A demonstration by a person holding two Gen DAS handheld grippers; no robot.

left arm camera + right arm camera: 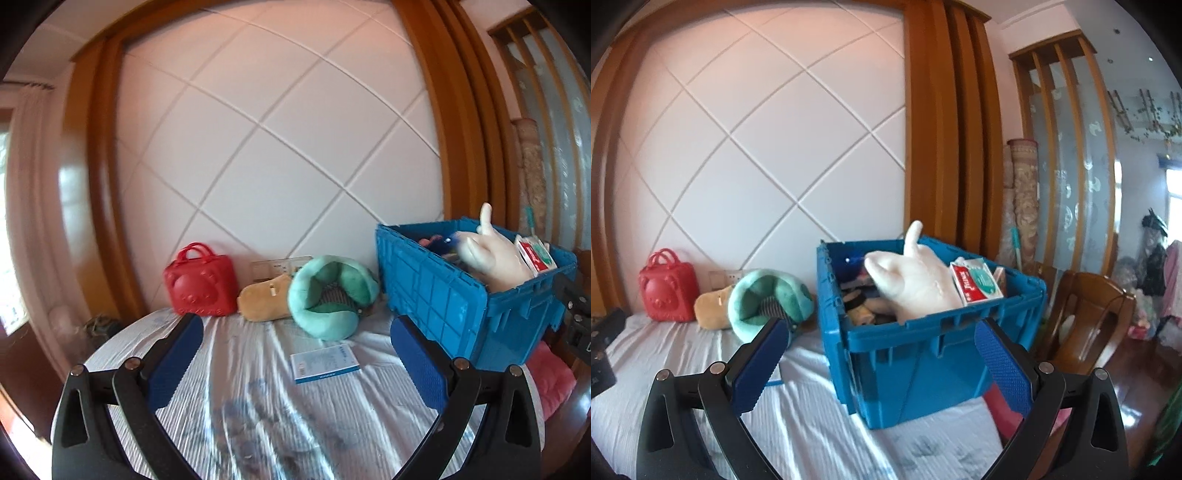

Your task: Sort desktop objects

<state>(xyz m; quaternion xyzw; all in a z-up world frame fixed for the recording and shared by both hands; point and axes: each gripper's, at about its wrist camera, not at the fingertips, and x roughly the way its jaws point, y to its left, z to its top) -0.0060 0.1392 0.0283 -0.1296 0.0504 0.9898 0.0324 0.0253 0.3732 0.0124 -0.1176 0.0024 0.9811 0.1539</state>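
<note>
A blue plastic crate (443,295) (916,354) stands on the right of the cloth-covered table, filled with a white plush hand (916,284), a red-and-white box (977,282) and other items. Against the wall sit a red bear-face bag (201,282) (668,291), a tan plush (264,299) (711,304) and a green neck pillow (328,295) (764,299). A small white-and-blue box (325,362) lies flat on the cloth. My left gripper (295,354) is open above the cloth, short of that box. My right gripper (879,362) is open, empty, facing the crate's near wall.
A pink cushion (550,380) (1008,410) lies by the crate at the table's right edge. A wooden chair (1086,314) stands right of the table. The table (258,406) wears a wrinkled white cloth. A panelled wall closes the back.
</note>
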